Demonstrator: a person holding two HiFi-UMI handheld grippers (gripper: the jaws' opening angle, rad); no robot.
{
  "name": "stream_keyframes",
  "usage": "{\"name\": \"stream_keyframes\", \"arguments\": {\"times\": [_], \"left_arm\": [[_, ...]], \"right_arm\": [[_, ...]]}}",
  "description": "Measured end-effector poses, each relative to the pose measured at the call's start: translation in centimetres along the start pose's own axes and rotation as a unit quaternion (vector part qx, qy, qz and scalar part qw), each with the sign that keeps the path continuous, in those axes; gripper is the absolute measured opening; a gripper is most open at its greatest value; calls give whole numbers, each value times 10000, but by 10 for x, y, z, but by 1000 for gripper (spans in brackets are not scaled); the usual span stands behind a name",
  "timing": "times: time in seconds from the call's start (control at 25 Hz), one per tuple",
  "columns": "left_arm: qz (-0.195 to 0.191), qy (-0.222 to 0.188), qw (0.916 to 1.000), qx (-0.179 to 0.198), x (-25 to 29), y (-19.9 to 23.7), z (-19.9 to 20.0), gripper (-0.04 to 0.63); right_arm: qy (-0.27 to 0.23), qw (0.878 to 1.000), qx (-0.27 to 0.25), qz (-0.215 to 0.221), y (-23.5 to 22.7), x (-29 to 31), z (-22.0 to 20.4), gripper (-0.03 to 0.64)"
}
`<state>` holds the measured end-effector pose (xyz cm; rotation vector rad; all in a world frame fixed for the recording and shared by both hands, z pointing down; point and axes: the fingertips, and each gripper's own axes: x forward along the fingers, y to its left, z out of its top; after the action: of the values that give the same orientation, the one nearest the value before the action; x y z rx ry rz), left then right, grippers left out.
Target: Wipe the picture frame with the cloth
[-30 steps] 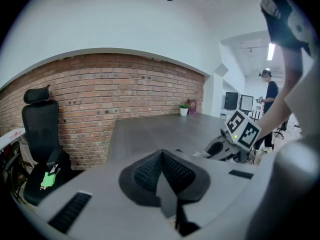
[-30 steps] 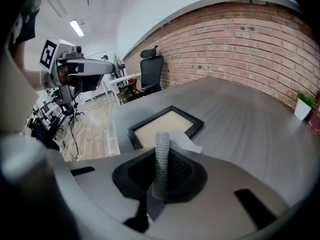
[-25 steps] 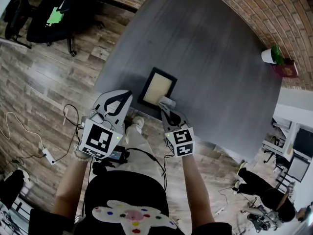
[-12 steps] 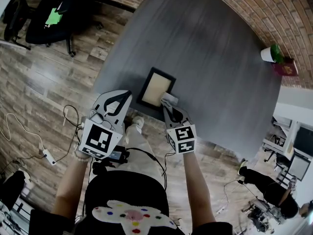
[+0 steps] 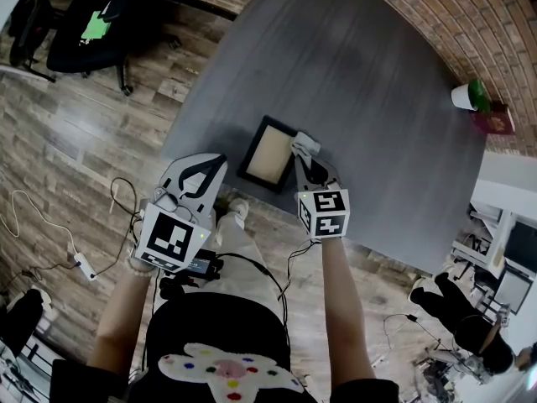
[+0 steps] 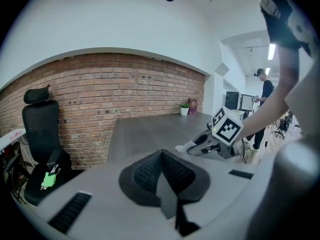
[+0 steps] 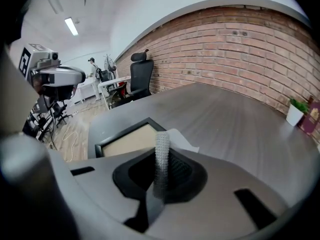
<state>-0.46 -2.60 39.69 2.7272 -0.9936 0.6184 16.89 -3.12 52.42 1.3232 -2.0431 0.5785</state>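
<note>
Cloth (image 5: 304, 143) pinched in R claw (image 5: 309, 159) at right rim of picture frame (image 5: 268, 155), frame lying leftward; L claw (image 5: 204, 168) closed, empty.

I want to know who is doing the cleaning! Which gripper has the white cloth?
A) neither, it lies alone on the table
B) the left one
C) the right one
C: the right gripper is shut on the cloth at the picture frame, and the left gripper is shut on nothing.
</note>
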Motion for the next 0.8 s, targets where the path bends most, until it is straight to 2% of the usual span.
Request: {"name": "stream_keyframes", "arguments": {"times": [0.32, 0.8], "left_arm": [[21, 3, 10000, -2, -2, 1, 0, 11], [-57, -38, 10000, 45, -6, -5, 2, 11]], "right_arm": [[34, 9999, 114, -3, -3, 4, 0, 25], [165, 9993, 218, 245, 30, -17, -26, 25]]}}
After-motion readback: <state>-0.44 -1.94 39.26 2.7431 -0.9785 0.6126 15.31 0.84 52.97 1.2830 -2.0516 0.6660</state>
